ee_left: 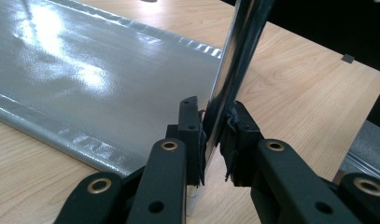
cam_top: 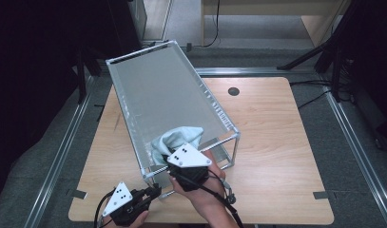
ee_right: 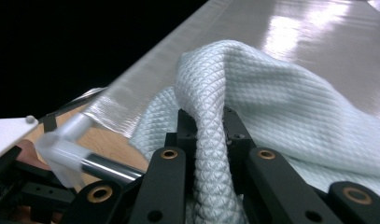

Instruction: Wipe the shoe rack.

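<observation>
A metal-framed rack [cam_top: 231, 124] with a silvery plastic sheet [cam_top: 162, 92] as its top stands tilted across the wooden table [cam_top: 272, 123]. A pale quilted cloth [cam_top: 181, 135] lies bunched on the sheet near its front end. My right gripper [cam_top: 171, 153] is shut on a fold of that cloth [ee_right: 281, 107], pinched between the right gripper's [ee_right: 211, 126] black jaws. At the rack's near left corner, my left gripper [cam_top: 154, 191] is shut on the upright chrome post [ee_left: 234, 60], with the left gripper's [ee_left: 214, 135] pads pressed on both its sides.
The rack's far end overhangs the table's back edge. A round dark grommet [cam_top: 234, 91] sits in the tabletop at the back. Bare wood lies to the right of the rack. Aluminium rails [cam_top: 357, 142] run along both table sides.
</observation>
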The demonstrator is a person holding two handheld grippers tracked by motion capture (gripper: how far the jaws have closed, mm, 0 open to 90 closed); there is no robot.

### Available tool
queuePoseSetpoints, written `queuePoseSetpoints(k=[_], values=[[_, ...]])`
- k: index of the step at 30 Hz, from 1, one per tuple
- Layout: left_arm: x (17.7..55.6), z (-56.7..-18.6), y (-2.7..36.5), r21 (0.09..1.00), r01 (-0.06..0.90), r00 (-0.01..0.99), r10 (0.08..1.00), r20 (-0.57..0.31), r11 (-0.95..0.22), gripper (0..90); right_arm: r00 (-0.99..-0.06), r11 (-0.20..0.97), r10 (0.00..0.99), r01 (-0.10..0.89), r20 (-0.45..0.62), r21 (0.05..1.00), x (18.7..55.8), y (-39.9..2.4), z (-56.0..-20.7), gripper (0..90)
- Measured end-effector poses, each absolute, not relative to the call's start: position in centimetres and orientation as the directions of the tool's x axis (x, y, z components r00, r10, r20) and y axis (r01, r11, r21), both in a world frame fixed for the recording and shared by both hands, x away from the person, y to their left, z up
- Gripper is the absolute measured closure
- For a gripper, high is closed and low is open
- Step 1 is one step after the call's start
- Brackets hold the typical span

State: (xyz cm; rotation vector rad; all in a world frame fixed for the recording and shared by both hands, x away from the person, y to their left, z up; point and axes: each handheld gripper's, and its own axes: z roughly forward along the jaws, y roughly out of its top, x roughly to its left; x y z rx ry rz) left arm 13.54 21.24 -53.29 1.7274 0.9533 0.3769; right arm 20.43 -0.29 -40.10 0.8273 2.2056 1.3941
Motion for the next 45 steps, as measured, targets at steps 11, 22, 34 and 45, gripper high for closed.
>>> queuePoseSetpoints(k=[11, 22, 34, 45], values=[[13.6, -53.3, 21.2, 0.905, 0.411, 0.631, 0.751, -0.197, -0.107, 79.0, -0.546, 0.257, 0.837, 0.335, -0.036, 0.907, 23.9, -9.0, -39.4, 80.3], [13.8, -53.4, 21.0, 0.904, 0.416, 0.635, 0.744, -0.207, -0.103, 78.9, -0.515, 0.228, 0.857, 0.358, -0.013, 0.906, 23.2, -8.1, -39.5, 81.3], [13.7, -53.3, 20.7, 0.908, 0.4, 0.632, 0.755, -0.173, -0.127, 79.4, -0.64, 0.31, 0.767, 0.311, -0.043, 0.899, 20.6, -5.4, -39.1, 80.6], [14.0, -53.4, 20.5, 0.907, 0.403, 0.651, 0.735, -0.19, -0.122, 79.3, -0.479, 0.226, 0.877, 0.358, -0.029, 0.906, 22.8, -10.6, -39.1, 80.8]])
